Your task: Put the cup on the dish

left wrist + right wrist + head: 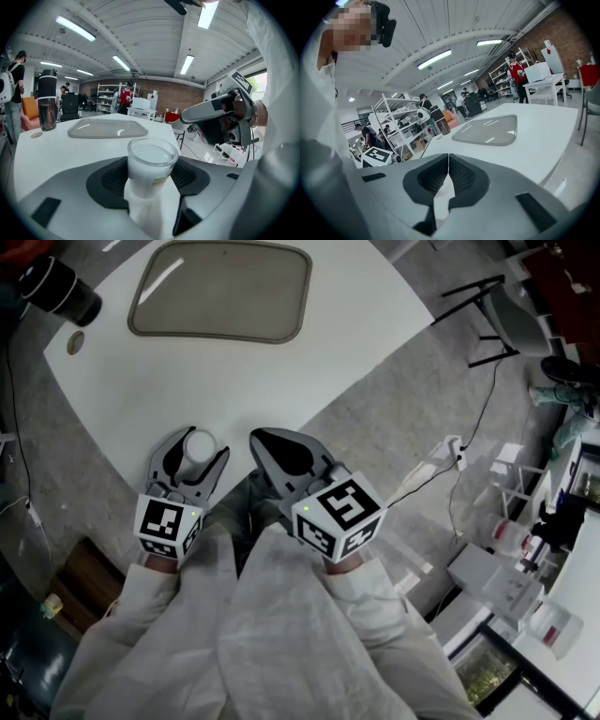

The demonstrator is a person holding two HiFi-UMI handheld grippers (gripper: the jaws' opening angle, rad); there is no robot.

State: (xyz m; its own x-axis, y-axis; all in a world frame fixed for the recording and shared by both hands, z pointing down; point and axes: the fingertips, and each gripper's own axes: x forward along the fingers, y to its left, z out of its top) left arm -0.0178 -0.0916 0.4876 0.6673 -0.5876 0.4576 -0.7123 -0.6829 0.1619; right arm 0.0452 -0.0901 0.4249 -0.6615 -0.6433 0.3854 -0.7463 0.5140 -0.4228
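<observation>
Dish (223, 292), empty on the white table (281, 381) well ahead of both jaw pairs, was judged ready to receive the cup. The left gripper (190, 451) was closed on the upright cup (152, 159), clasped between its pads, seemingly for lifting. The right gripper (448, 164) was held shut and empty alongside.

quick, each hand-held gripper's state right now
left hand-held gripper: closed on the glass cup
right hand-held gripper: closed, empty
</observation>
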